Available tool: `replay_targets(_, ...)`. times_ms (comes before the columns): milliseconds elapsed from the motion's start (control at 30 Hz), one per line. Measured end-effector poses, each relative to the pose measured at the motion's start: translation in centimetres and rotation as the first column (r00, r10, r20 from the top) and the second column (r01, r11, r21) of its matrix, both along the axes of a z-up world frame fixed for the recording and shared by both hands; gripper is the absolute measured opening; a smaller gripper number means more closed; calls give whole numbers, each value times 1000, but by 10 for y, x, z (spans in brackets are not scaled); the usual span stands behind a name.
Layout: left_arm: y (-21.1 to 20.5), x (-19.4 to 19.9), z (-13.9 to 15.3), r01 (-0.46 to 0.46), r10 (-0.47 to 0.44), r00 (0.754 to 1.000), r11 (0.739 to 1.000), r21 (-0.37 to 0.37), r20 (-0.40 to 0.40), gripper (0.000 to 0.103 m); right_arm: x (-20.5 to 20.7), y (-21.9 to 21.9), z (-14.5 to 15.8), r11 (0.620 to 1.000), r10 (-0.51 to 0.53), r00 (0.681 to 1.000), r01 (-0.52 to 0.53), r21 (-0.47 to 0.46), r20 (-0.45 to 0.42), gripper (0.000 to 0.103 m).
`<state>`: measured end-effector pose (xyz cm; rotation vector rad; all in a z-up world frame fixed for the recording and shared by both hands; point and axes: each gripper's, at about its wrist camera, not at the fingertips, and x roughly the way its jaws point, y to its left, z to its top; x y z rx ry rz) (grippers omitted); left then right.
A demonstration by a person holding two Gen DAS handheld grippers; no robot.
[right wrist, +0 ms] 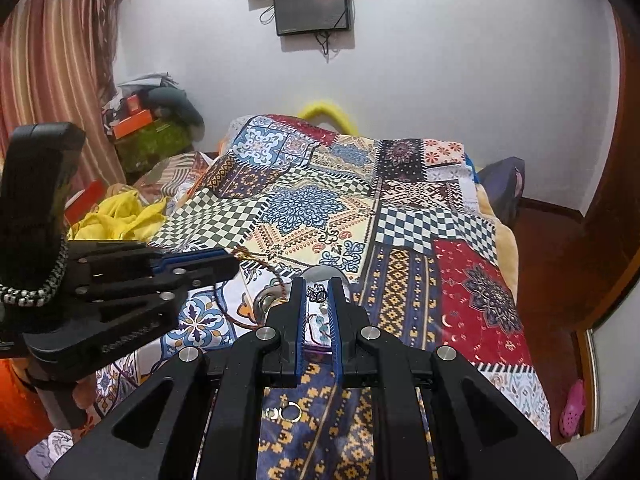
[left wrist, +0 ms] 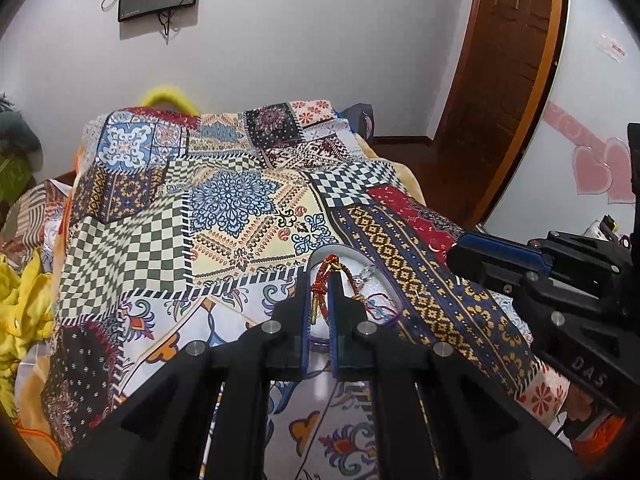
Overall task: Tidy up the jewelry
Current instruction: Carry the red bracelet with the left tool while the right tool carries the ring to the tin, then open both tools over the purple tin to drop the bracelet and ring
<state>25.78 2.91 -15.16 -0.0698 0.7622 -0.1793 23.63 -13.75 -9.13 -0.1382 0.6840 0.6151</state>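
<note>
My left gripper (left wrist: 320,280) is shut on a red and gold thread bracelet (left wrist: 321,286) and holds it over a white dish (left wrist: 352,254) on the patterned bedspread (left wrist: 224,208). A silvery piece (left wrist: 366,274) and thin cords lie in the dish. My right gripper (right wrist: 319,294) is nearly closed around a small dark metal trinket (right wrist: 317,293) above the same dish (right wrist: 320,270). The left gripper also shows in the right wrist view (right wrist: 224,262). Small gold rings (right wrist: 286,413) lie on the bedspread below my right gripper.
A metal ring with a brown cord (right wrist: 266,302) lies left of the dish. Yellow cloth (right wrist: 120,216) is piled at the bed's left. A wooden door (left wrist: 504,80) stands to the right. Screens (right wrist: 312,8) hang on the far wall.
</note>
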Motion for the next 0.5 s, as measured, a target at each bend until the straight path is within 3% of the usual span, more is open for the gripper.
replay_targets(500, 5, 32, -37, -29, 28, 996, 1000, -6, -80, 6, 30, 19, -42, 998, 34, 992, -40, -46, -120, 10)
